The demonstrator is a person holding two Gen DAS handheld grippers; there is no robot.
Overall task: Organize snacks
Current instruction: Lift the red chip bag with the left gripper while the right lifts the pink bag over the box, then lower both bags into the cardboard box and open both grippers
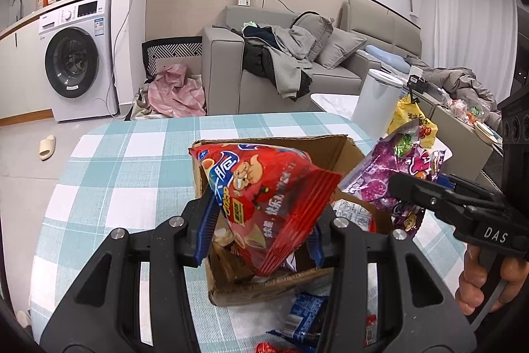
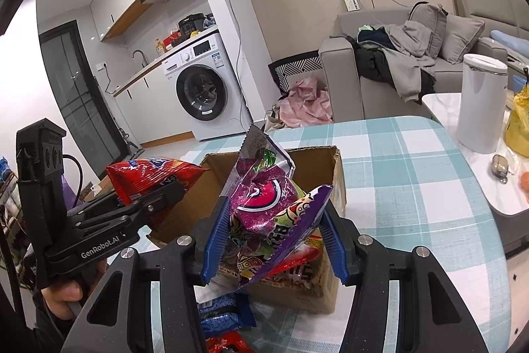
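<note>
1. Living room with grey sofa [image 1: 297,62], washing machine [image 1: 76,62] and white bin [image 2: 479,101] behind; round table under teal-and-white checked cloth [image 1: 132,161] in front.
2. Open cardboard box [image 1: 344,151] on the cloth, right below both grippers; contents mostly hidden by the two bags held above it, only scraps of red and white wrappers visible inside.
3. Red chip bag [image 1: 264,197] pinched low down between the blue pads of the left gripper [image 1: 259,234], jaws drawn in narrow on it, bag tilted and hanging over the box.
4. Purple candy bag [image 2: 264,207] clamped between the blue pads of the right gripper [image 2: 274,240], jaws narrow, crumpled top standing above the box's far wall.
5. Blue wrapped snack [image 2: 224,313] on the cloth just in front of the box, partly cut off by gripper frames; a red wrapper at the bottom edge, too cropped to identify.
6. Both grippers angled downward, side by side; fingers of each hand curled round a trigger grip, left hand [image 2: 66,293], right hand [image 1: 486,280], both half out of frame.
</note>
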